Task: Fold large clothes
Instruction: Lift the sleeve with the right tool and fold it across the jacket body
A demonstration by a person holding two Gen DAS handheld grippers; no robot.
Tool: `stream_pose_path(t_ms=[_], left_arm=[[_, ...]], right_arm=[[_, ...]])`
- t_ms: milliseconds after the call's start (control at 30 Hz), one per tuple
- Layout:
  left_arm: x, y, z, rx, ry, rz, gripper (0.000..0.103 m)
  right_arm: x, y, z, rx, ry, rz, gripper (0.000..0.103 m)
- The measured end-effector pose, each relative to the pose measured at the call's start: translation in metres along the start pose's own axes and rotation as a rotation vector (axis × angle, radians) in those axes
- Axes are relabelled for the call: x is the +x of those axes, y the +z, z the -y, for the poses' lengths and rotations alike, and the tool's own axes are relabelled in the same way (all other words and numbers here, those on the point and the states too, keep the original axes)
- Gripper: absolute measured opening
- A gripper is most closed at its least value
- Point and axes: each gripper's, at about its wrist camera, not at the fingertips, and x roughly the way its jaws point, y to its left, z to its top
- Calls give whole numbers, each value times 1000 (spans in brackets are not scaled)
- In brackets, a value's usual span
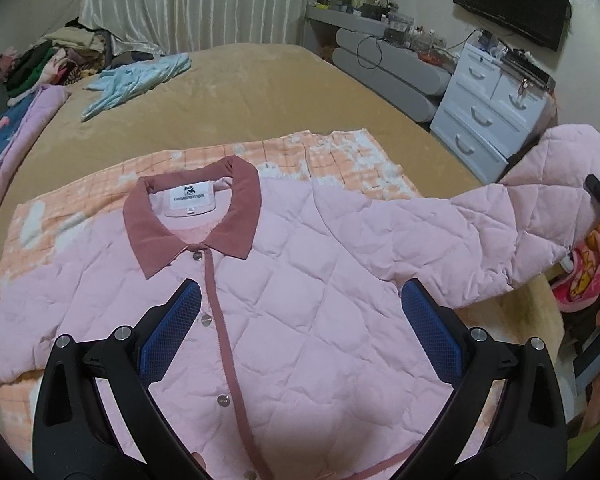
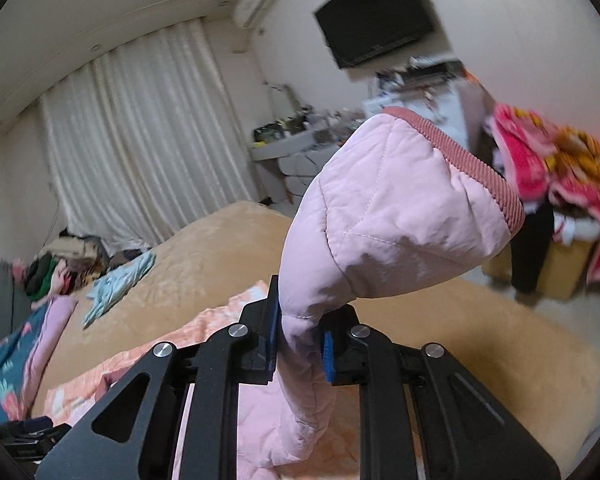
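Pink quilted jacket (image 1: 300, 300) flat, front up, on bed (image 1: 260, 92), near edge. Soft, puffy, light, likely slippery. Right gripper (image 2: 300, 344) clamps sleeve (image 2: 380, 208), lifted. Left gripper (image 1: 300, 332) spread wide, empty, above chest. Best hold: sleeve, hem.

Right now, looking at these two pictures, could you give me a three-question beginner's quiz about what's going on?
1. True or false: the right tool is clamped on the pink jacket's sleeve.
2. The left tool is: A) gripping the collar B) open above the pink jacket C) holding the blue garment.
3. What colour is the blanket under the jacket?

Key: 1 true; 2 B; 3 orange and white.
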Motion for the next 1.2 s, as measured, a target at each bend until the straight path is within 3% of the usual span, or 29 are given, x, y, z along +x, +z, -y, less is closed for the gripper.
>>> stream_pose_path(t_ms=[467,767,933,1200], left_arm=[[-44,3,-33,-56,-23,47,94],[-67,-2,-73,-124,-14,73,94],[-80,-5,-90,-127,59,121,94],[-82,-9,-132,-206,43,111,94]], right_arm=[[-27,11,-98,-184,131,5,16],[-36,-8,-158,-270,195,-17,16],[-34,-21,-183,-317,210,-43,16],[-34,-45,-222,-372,255,-71,16]])
